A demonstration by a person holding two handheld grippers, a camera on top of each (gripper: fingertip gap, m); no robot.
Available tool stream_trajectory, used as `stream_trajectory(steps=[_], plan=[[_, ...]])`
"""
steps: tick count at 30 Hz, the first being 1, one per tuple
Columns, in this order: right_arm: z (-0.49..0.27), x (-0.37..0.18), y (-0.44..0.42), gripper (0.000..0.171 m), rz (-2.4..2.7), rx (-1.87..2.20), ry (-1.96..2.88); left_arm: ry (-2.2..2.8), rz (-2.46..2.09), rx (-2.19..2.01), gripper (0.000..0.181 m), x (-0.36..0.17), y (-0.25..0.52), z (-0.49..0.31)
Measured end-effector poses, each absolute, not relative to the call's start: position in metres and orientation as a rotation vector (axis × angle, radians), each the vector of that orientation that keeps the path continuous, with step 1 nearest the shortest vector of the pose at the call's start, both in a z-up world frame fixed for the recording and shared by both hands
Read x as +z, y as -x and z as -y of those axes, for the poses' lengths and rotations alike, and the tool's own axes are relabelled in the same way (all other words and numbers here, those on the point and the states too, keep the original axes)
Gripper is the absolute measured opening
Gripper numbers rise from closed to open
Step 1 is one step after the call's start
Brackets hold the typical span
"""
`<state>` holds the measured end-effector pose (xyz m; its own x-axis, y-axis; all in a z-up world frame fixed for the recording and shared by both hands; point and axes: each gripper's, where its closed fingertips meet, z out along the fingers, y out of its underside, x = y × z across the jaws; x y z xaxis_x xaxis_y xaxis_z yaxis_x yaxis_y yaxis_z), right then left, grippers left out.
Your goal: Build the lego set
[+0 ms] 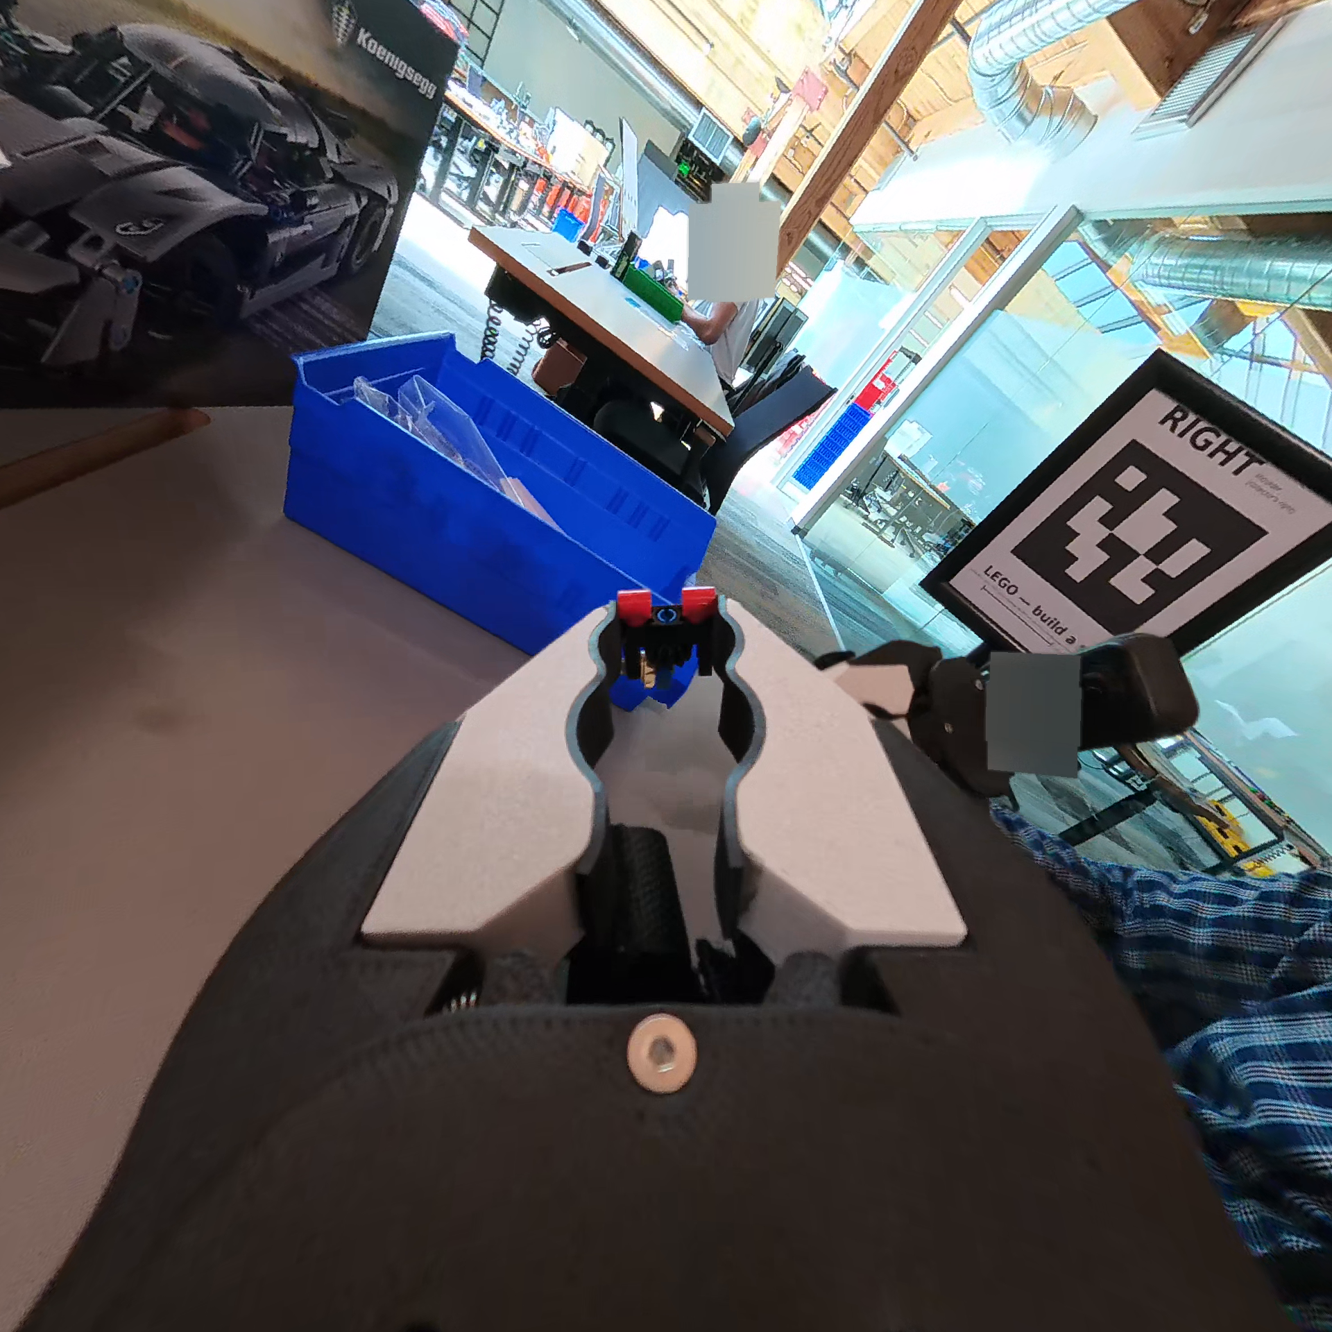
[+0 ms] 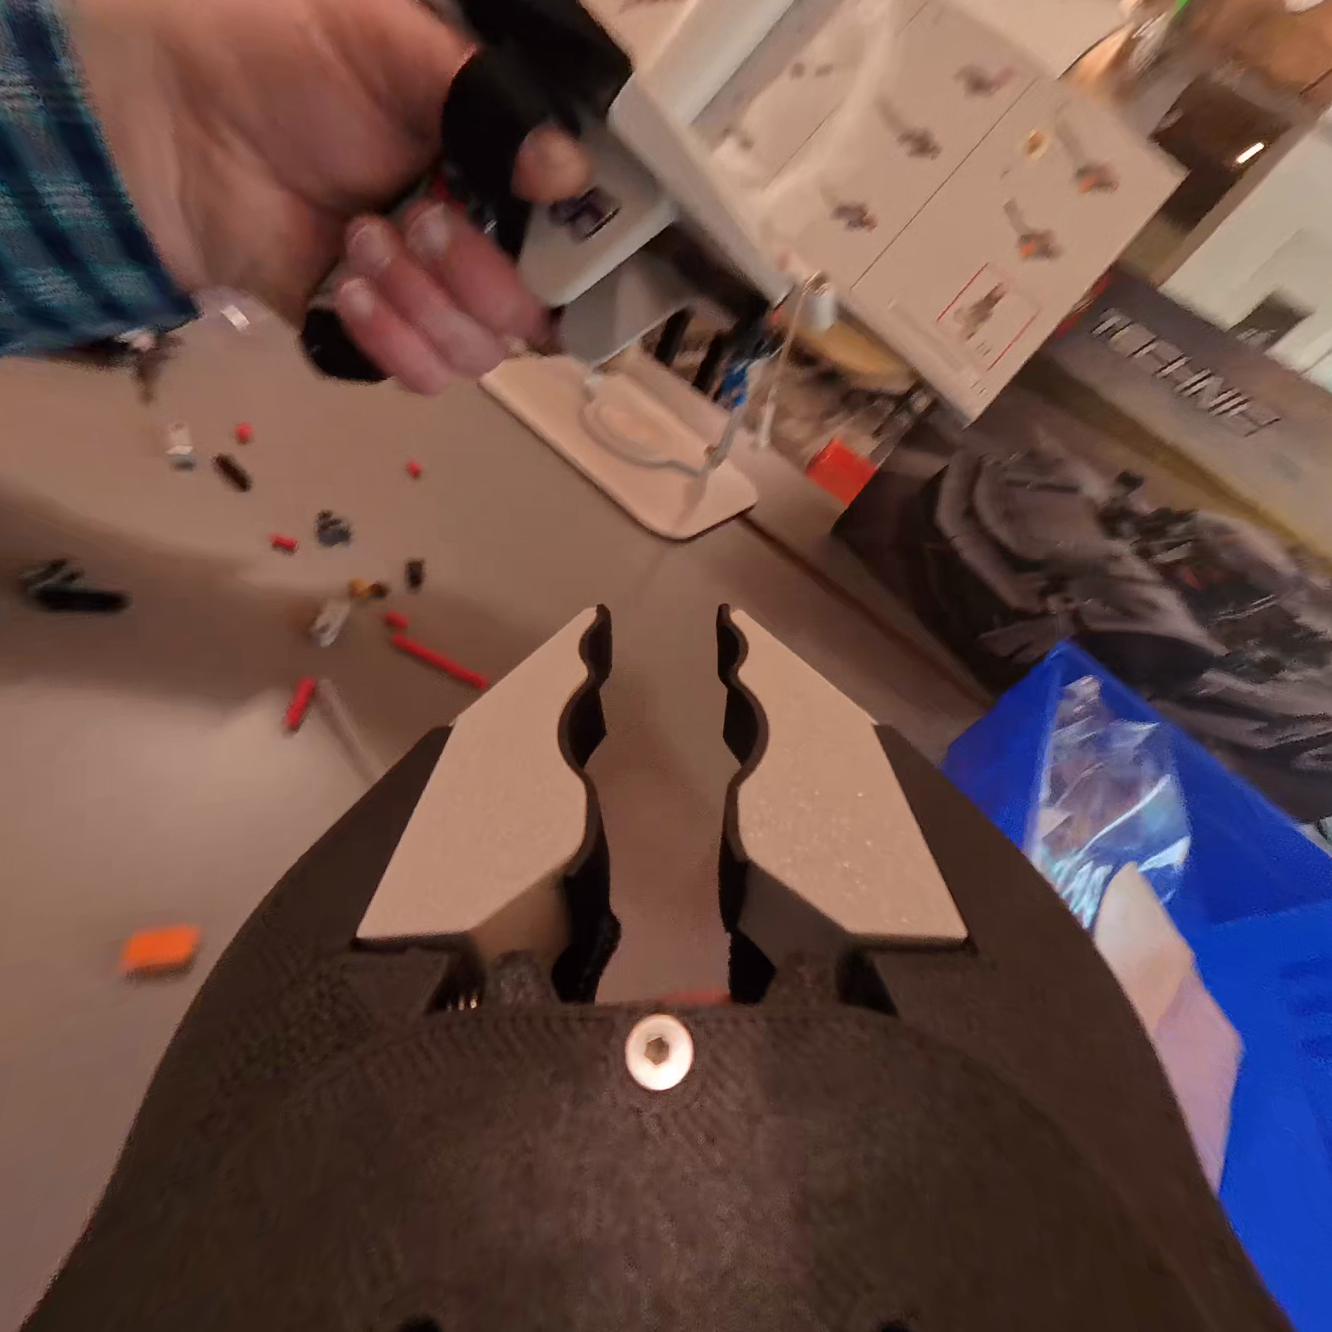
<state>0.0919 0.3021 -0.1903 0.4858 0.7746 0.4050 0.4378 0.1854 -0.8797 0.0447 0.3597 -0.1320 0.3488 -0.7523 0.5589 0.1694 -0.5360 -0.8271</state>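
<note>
The grey worktop fills the left of the left wrist view and most of the right wrist view. Standing on it at the upper left of the left wrist view is one large dark set box picturing a black sports car; it carries a brand name and a crest, and the same box runs down the right edge of the right wrist view. One blue plastic bin sits at centre left beside it, holding clear bags; in the right wrist view the bin is at lower right. One black-framed sign with a black-and-white square marker and printed lines leans at the right. One open instruction booklet with small step pictures stands on a wire holder at the top of the right wrist view.

The left tool points forward over the worktop at frame centre, its tips clamped on one small black-and-red lego assembly with a blue spot. The right tool is tilted, its jaws apart with nothing between them. A hand at upper left grips the other tool's black handle, fingers curled, a blue plaid sleeve at the wrist.

Loose lego pieces, blurred, lie scattered at left: about six red pins and axles, several dark bits, and one orange piece at lower left.
</note>
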Motion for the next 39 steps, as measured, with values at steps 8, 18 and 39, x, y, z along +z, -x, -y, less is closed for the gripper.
stream_trajectory(steps=[8,18,39], plan=[[-0.208,-0.251,-0.109,0.019,1.475,0.484,1.702,1.706,-0.562,-1.343,0.023,-0.121,-0.056,-0.348],[-0.181,-0.308,-0.095,0.033,1.565,0.456,1.866,1.654,-0.563,-1.459,0.023,-0.111,-0.066,-0.337],[-0.178,-0.314,-0.101,0.038,1.36,0.539,1.937,1.642,-0.535,-1.524,0.023,-0.113,-0.069,-0.338]])
